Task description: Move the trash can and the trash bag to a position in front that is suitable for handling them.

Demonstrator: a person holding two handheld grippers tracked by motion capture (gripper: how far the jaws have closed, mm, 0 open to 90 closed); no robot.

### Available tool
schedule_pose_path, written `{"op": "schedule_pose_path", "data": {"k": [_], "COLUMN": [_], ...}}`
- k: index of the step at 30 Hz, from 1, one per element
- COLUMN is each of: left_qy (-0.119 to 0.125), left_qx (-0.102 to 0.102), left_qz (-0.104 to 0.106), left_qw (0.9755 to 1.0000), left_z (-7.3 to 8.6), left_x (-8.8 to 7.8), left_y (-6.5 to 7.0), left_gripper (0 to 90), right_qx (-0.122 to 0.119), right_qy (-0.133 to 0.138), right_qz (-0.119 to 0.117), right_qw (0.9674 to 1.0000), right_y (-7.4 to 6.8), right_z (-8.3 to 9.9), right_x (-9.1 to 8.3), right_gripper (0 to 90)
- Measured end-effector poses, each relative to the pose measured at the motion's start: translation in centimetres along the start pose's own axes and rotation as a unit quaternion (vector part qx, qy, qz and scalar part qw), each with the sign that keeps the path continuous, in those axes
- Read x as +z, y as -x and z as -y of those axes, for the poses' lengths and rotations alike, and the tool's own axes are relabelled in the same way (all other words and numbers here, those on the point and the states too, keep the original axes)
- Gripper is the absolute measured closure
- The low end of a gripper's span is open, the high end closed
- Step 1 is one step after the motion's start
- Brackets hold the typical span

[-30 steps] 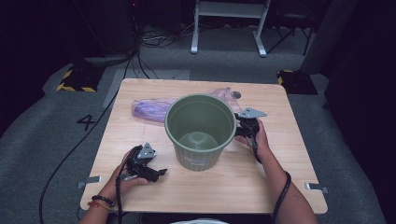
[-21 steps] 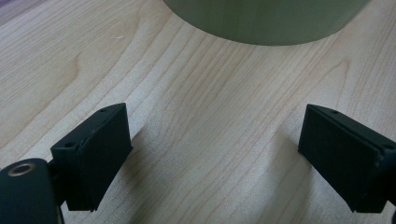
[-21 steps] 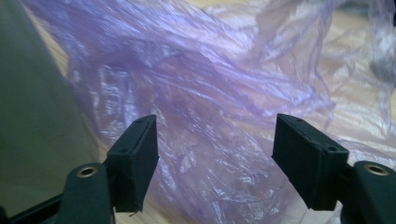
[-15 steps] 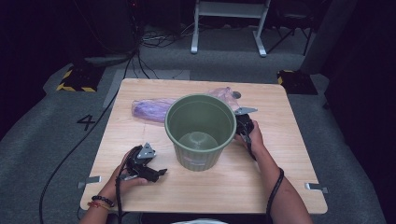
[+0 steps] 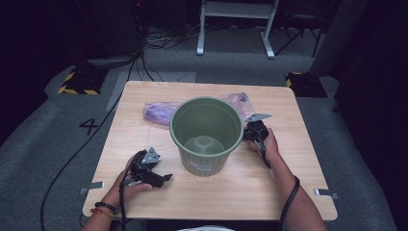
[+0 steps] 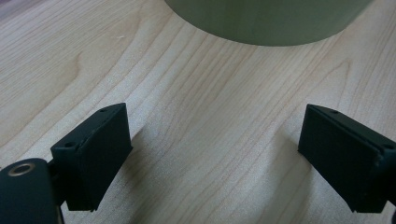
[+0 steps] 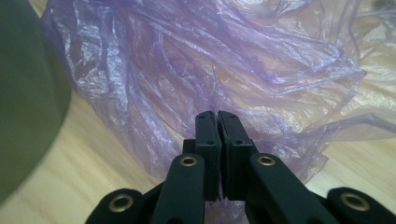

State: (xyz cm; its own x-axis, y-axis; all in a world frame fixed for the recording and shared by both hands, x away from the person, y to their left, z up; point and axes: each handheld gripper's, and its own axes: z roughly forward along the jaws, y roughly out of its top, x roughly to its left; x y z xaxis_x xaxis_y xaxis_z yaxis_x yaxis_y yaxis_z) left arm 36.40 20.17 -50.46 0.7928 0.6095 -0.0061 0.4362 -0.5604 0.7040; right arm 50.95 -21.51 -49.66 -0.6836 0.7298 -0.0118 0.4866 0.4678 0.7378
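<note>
A green plastic bin (image 5: 206, 139) stands upright and empty in the middle of the wooden table (image 5: 288, 192). Behind it lies a crumpled purple plastic bag (image 5: 161, 111), reaching from its left round to its right. My right gripper (image 5: 248, 132) sits at the bin's right side. Its jaws have just been closing, and in the right gripper view the right gripper (image 7: 217, 115) is shut with the bag's film (image 7: 210, 56) gathered at its tips. My left gripper (image 5: 163, 178) rests low at the bin's front left. In its own view the left gripper (image 6: 212, 158) is open over bare wood.
The bin's wall (image 6: 266, 18) is close ahead of the left jaws and at the left edge (image 7: 23, 102) of the right gripper view. Grey carpet surrounds the table, with a metal stand (image 5: 235, 29) and cables beyond the far edge.
The right hand has edged slightly in toward the bin's right side and the bag. The left hand and the bin have not moved.
</note>
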Motion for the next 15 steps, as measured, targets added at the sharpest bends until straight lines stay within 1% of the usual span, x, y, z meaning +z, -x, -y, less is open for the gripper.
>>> {"op": "schedule_pose_path", "data": {"k": [2, 4, 5, 6, 7, 8, 9, 11, 12, 13, 15], "left_qy": [0.0, 0.0, 0.0, 0.0, 0.0, 0.0, 0.0, 0.0, 0.0, 0.0, 0.0], "left_qx": [0.0, 0.0, 0.0, 0.0, 0.0, 0.0, 0.0, 0.0, -0.001, 0.0, -0.001], "left_qz": [0.0, 0.0, 0.0, 0.0, 0.0, 0.0, 0.0, 0.0, 0.0, 0.0, 0.0], "left_qw": [1.0, 1.0, 1.0, 1.0, 1.0, 1.0, 1.0, 1.0, 1.0, 1.0, 1.0], "left_z": [0.0, 0.0, 0.0, 0.0, 0.0, 0.0, 0.0, 0.0, 0.0, 0.0, 0.0], "left_x": [0.0, 0.0, 0.0, 0.0, 0.0, 0.0, 0.0, 0.0, 0.0, 0.0, 0.0], "left_y": [0.0, 0.0, 0.0, 0.0, 0.0, 0.0, 0.0, 0.0, 0.0, 0.0, 0.0], "left_gripper": [9.0, 9.0, 9.0, 9.0, 9.0, 9.0, 9.0, 9.0, 9.0, 9.0, 9.0], "right_qx": [0.001, 0.012, 0.012, 0.016, 0.018, 0.018, 0.022, 0.022, 0.022, 0.022, 0.025], "right_qy": [-0.002, 0.003, 0.003, 0.006, 0.007, 0.007, 0.005, 0.005, 0.005, 0.005, 0.006], "right_qz": [0.01, 0.017, 0.017, 0.017, 0.022, 0.022, 0.026, 0.031, 0.031, 0.034, 0.037], "right_qw": [0.9999, 0.9998, 0.9998, 0.9997, 0.9996, 0.9996, 0.9994, 0.9993, 0.9993, 0.9992, 0.999], "right_y": [0.4, 0.9, 0.9, 1.1, 1.4, 1.4, 1.8, 2.1, 2.1, 2.3, 2.5], "right_z": [0.7, 1.9, 1.9, 2.3, 3.1, 3.1, 3.7, 4.4, 4.4, 4.7, 5.8], "right_x": [-0.8, -2.0, -2.0, -2.4, -3.2, -3.2, -3.9, -4.7, -4.7, -5.0, -6.1], "right_gripper": [87.2, 86.6, 86.6, 86.5, 86.4, 86.4, 86.3, 86.2, 86.2, 86.1, 85.7]}}
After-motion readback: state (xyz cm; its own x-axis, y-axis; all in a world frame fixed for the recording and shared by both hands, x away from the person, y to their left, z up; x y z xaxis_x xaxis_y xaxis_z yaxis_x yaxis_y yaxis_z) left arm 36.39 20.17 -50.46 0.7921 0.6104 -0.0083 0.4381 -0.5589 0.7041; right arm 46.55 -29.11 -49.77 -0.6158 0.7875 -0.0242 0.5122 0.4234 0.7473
